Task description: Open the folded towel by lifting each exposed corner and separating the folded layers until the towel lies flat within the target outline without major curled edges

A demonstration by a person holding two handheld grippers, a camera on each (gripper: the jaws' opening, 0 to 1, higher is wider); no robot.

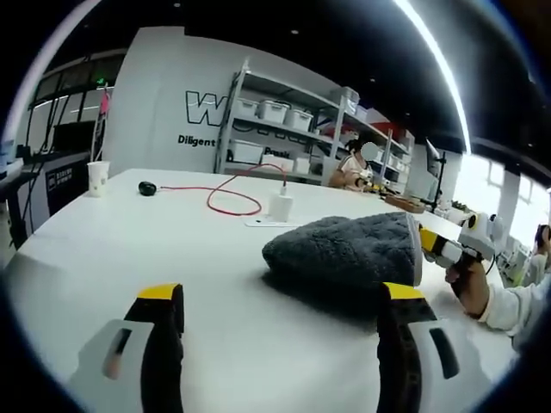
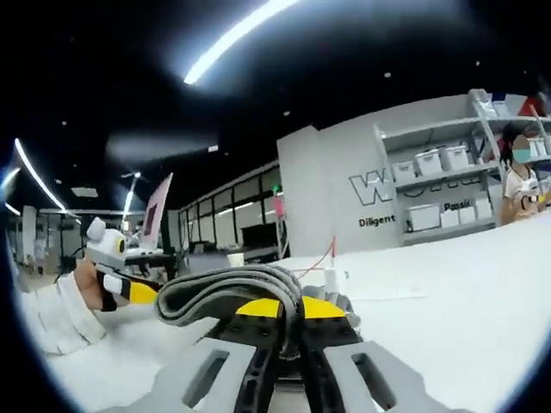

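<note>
Right tongs clenched on towel edge; left tongs released.
Folded dark grey fluffy towel (image 1: 344,249) lies on the white table (image 1: 172,249), ahead of the left gripper (image 1: 280,323), jaws wide apart and clear of it; right gripper (image 2: 289,311) pinches the towel's layered edge (image 2: 232,292) (lifted off the table); red cable (image 1: 228,194) and white paper cup (image 1: 97,177) sit well behind.

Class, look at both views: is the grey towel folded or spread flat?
Folded. The grey towel sits as a thick bundle on the table; the right gripper pinches its stacked layers.
</note>
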